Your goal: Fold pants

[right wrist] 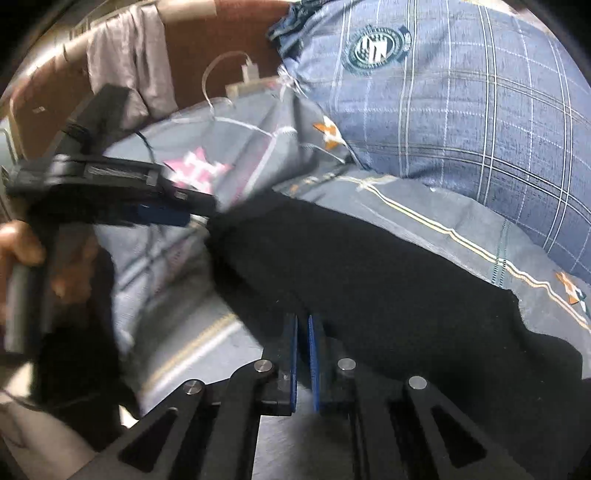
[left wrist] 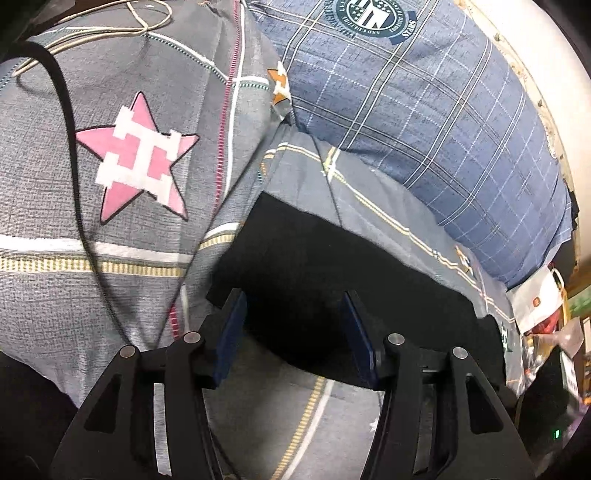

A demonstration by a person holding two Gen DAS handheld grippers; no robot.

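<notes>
Black pants (left wrist: 317, 266) lie on a grey bedsheet, stretched toward the right; they also show in the right wrist view (right wrist: 369, 280). My left gripper (left wrist: 295, 306) is open, its blue pads either side of the pants' near edge, holding nothing. In the right wrist view the left gripper (right wrist: 184, 218) shows at the pants' left end. My right gripper (right wrist: 303, 325) has its blue pads almost together at the pants' near edge; black cloth lies right at the tips, but whether it is pinched is not plain.
A grey quilt with a pink star (left wrist: 136, 155) lies at left. A blue plaid pillow (left wrist: 443, 110) sits behind the pants. A black cable (left wrist: 74, 147) and a white cord (left wrist: 147, 22) cross the quilt. Clutter (left wrist: 546, 317) stands beyond the bed's right edge.
</notes>
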